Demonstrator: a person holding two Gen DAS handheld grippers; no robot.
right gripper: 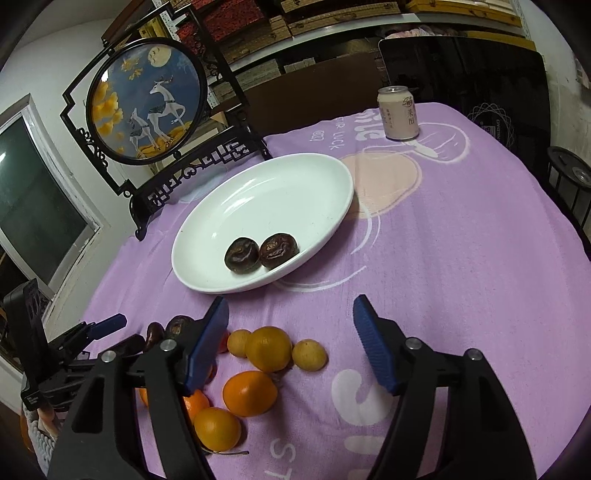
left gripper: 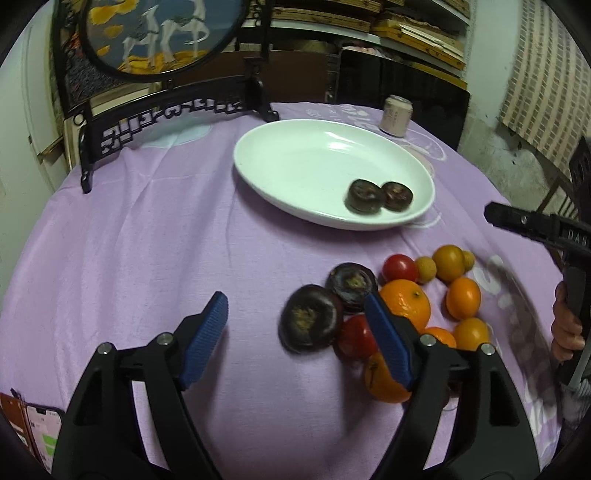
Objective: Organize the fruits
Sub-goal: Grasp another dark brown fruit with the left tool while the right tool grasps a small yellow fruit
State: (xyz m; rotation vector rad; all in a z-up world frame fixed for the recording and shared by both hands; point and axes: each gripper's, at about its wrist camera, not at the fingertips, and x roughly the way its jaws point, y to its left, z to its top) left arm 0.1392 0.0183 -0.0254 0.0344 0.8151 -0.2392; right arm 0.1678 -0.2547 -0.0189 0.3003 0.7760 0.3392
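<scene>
A white plate [left gripper: 295, 155] [right gripper: 277, 192] on the purple cloth holds two dark brown fruits [left gripper: 364, 195] [right gripper: 242, 255], side by side near its front rim. In front of it lies a loose pile: two more dark fruits [left gripper: 310, 321], red tomatoes [left gripper: 399, 267], oranges [left gripper: 406, 302] [right gripper: 268, 348] and small yellow fruits [right gripper: 309, 355]. My left gripper [left gripper: 295, 299] is open at the pile's left edge; the nearest dark fruit lies just beyond its fingers, untouched. My right gripper [right gripper: 291, 302] is open over bare cloth, to the right of the pile.
A drink can [left gripper: 395, 116] [right gripper: 398, 112] stands at the far right behind the plate. A black-framed round deer screen [left gripper: 147, 33] [right gripper: 147, 99] stands at the back left. A phone [left gripper: 44, 432] lies near the left front. A hand [left gripper: 565, 328] holds the right gripper's handle.
</scene>
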